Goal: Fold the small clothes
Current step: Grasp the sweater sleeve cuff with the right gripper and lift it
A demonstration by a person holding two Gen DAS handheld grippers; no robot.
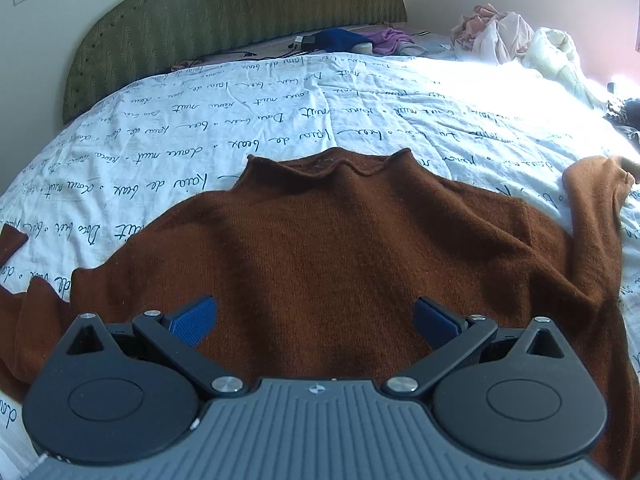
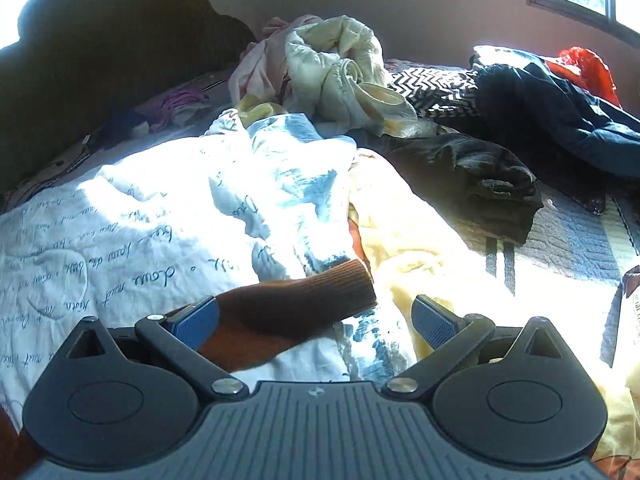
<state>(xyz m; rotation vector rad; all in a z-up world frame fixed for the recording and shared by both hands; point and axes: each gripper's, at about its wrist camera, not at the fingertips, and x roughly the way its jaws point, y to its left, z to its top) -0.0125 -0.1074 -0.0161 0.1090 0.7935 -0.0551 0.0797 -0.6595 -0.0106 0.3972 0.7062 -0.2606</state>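
Sweater spread flat, sleeve fold pending

The sweater [image 1: 340, 248] lies on the sheet [image 1: 200, 128]. Right gripper [image 2: 316, 320] gapes around its cuff [image 2: 340, 284]; left gripper [image 1: 316, 320] hovers spread, empty. Pinch the cuff squarely, then carry it inward without dragging.

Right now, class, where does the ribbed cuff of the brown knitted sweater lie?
In the right wrist view the ribbed cuff lies on the white script-printed sheet, between the open right tongs, beside pale yellow cloth.
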